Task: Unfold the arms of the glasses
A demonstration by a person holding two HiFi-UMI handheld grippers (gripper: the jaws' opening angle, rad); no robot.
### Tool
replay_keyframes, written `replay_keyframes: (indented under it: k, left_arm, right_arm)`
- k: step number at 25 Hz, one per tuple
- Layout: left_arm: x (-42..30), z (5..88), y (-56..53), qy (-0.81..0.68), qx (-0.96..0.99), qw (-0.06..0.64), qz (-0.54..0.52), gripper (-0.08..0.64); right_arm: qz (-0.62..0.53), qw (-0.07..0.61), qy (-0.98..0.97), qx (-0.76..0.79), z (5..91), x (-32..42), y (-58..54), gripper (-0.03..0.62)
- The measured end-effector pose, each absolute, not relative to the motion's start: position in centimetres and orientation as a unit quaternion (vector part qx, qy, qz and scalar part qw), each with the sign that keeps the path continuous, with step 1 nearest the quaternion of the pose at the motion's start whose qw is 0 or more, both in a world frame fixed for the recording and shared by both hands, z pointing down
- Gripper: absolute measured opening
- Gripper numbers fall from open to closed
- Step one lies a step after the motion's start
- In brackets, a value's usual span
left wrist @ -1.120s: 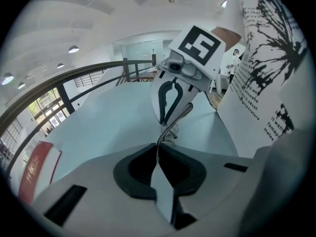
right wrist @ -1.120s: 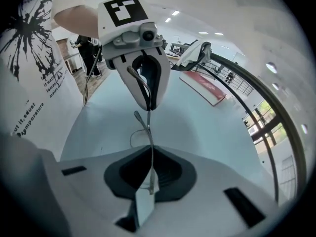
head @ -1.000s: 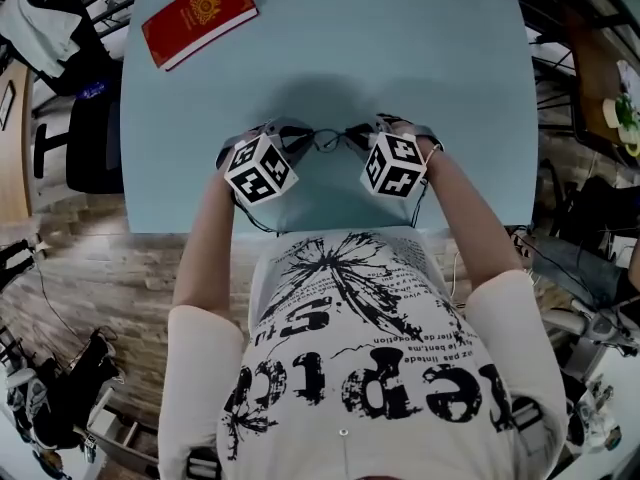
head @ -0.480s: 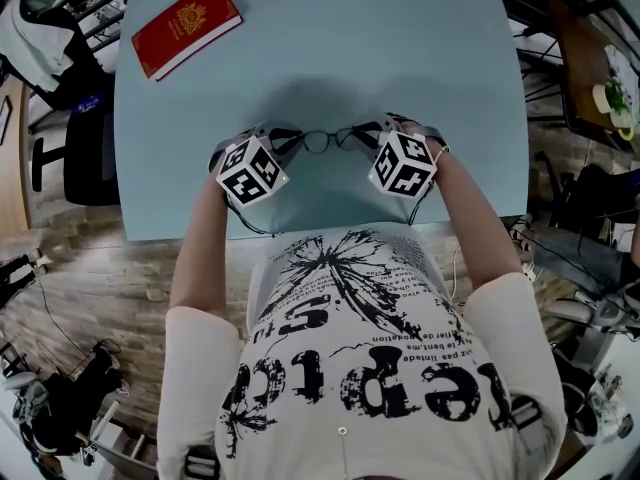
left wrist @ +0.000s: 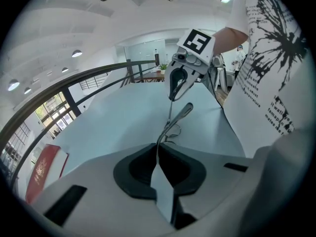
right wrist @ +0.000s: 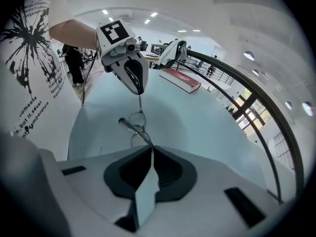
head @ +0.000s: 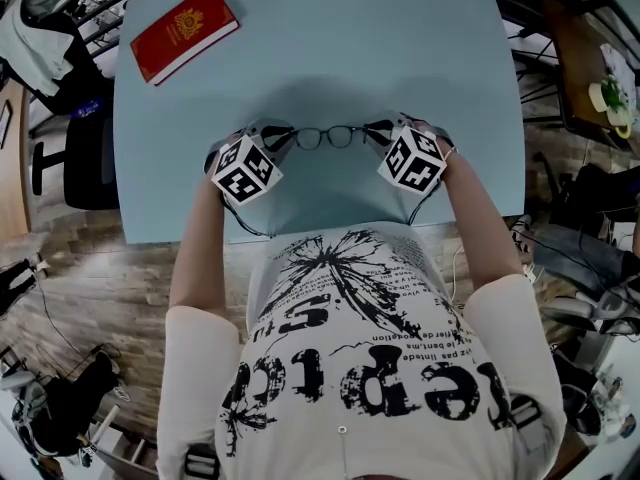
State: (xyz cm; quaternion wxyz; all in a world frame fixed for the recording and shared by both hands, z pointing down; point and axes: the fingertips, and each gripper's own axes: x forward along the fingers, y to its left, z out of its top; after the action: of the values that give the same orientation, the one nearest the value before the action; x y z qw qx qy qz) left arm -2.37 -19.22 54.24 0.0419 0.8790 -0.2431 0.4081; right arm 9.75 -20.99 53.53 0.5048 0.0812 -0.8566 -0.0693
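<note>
Over the smooth blue table (head: 330,48), left claw (left wrist: 157,154) and right claw (right wrist: 152,153) pinch thin round-rimmed glasses (head: 327,137).

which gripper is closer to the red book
The left gripper, at the left end of the glasses. The red book lies at the far left corner of the table; the right gripper holds the glasses' other end, farther away.
</note>
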Motion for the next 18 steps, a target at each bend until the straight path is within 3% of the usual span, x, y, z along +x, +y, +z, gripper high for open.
replay_keyframes:
  k: [18]
  left_arm:
    - [-2.29, 53.76, -19.53, -0.292, 0.879, 0.072, 0.370, 0.028]
  right_arm:
    - [-0.082, 0.503, -0.854, 0.101, 53.13, 9.34, -20.94, 0.029]
